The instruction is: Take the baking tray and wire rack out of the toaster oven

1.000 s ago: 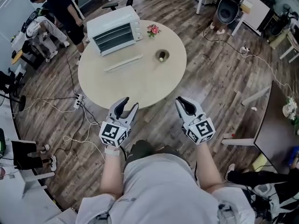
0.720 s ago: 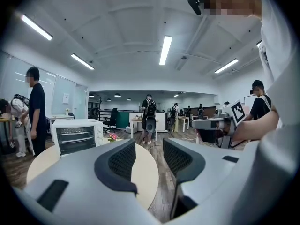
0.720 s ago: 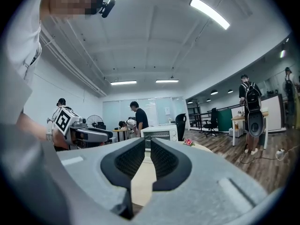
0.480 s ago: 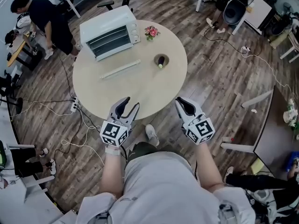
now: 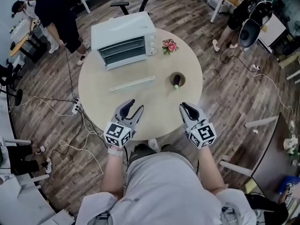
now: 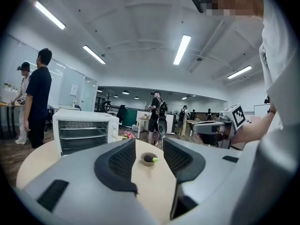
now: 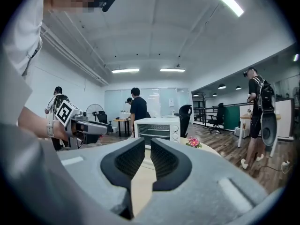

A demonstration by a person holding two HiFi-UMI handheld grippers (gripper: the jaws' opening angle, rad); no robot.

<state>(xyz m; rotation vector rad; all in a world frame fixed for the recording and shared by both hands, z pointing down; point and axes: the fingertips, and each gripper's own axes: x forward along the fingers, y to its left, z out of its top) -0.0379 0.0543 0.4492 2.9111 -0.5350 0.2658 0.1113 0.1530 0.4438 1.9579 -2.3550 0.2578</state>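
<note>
**Two hand-held grippers poised at the near edge of a round worktop, toaster oven across from them**

A round pale worktop [image 5: 154,108] is seen from above. At its far edge a white toaster oven [image 5: 124,40] is set with its front turned toward the person, so its inside can be reached from this side. The baking tray and wire rack are judged to be inside it and not yet taken out: shelf lines [image 6: 80,128] are seen through the front, though which is which cannot be told.

A long pale strip [image 5: 132,83] is laid on the worktop in front of the oven. A small bowl [image 5: 177,80] with a dark object in it is placed to the right, and a pink flower [image 5: 169,45] beside the oven.

The left gripper [image 5: 132,108] and right gripper [image 5: 186,108] are held side by side over the near rim, well apart from the oven and aimed toward it, as if an approach is being made. The left fingers are spread apart with nothing between them. The right fingers are parted by a narrower gap, also empty.

Other people are seen around the room.
</note>
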